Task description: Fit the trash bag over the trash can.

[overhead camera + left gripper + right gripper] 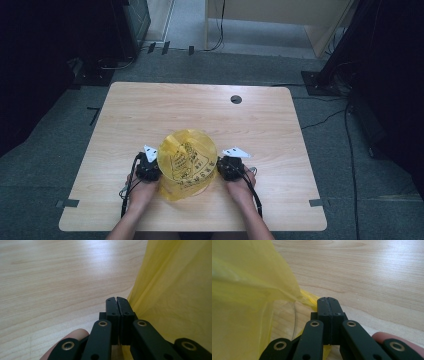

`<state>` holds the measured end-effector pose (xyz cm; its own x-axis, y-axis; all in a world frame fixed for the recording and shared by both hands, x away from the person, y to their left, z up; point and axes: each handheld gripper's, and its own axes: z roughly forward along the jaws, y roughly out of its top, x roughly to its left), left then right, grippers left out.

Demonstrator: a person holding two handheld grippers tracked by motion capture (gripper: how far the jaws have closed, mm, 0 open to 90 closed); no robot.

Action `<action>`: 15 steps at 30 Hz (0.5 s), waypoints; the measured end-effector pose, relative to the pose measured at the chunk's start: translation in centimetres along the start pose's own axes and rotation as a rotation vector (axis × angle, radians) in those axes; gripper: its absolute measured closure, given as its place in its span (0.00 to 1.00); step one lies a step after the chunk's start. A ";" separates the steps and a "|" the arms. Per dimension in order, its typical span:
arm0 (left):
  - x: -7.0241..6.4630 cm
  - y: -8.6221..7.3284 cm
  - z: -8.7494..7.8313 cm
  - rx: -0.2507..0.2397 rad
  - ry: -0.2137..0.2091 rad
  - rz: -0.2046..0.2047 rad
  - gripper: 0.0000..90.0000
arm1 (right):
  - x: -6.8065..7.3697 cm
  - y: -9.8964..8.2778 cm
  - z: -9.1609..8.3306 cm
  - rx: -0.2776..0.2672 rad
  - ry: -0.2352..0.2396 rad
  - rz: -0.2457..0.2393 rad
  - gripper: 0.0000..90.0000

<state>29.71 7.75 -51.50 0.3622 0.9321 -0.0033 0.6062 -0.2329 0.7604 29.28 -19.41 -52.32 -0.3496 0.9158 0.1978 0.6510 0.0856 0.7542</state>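
Observation:
A thin yellow plastic bag (187, 162) with dark print stands puffed up on the wooden table (200, 107) near its front edge. My left gripper (158, 168) presses against the bag's left side and my right gripper (220, 168) against its right side. In the left gripper view the jaws (116, 300) are pressed together, with the yellow film (175, 295) running along their right side and showing beneath them. In the right gripper view the jaws (328, 300) are also together, and the bag (244, 290) reaches their tip from the left.
A round cable hole (236, 99) sits near the table's far edge. The person's hands (141, 192) come in from the front edge. Grey carpet, cables and dark stands surround the table.

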 end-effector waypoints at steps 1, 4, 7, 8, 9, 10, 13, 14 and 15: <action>0.0 0.0 0.0 0.000 0.000 0.000 0.97 | 0.0 0.0 0.0 0.000 0.000 0.000 1.00; -0.3 -0.5 -0.3 -0.005 -0.006 0.004 0.96 | -0.1 -0.3 -0.4 0.001 0.022 0.009 0.99; -0.2 -0.7 -0.6 -0.013 -0.019 -0.004 0.92 | -0.4 -0.7 -0.9 -0.029 0.050 0.031 0.90; 0.2 -1.0 -1.1 -0.024 -0.049 -0.025 0.91 | -0.7 -0.9 -2.1 -0.089 0.080 0.038 0.85; 0.2 -1.0 -1.1 -0.024 -0.049 -0.025 0.91 | -0.7 -0.9 -2.1 -0.089 0.080 0.038 0.85; 0.4 -1.3 -1.4 -0.038 -0.071 -0.040 0.91 | -0.9 -1.0 -2.8 -0.114 0.099 0.047 0.83; 0.8 -1.8 -2.2 -0.064 -0.100 -0.057 0.90 | -1.3 -1.2 -5.4 -0.168 0.141 0.027 0.78; 1.0 -2.2 -2.8 -0.095 -0.129 -0.080 0.89 | -1.3 -1.0 -6.9 -0.172 0.167 -0.028 0.74; 1.0 -2.2 -2.8 -0.095 -0.129 -0.080 0.88 | -1.3 -1.0 -6.9 -0.172 0.167 -0.028 0.74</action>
<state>26.74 10.00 -51.39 0.4072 0.9017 -0.1452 0.5692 -0.1262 0.8125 24.47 -23.38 -48.99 -0.4820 0.8349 0.2656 0.5201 0.0288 0.8536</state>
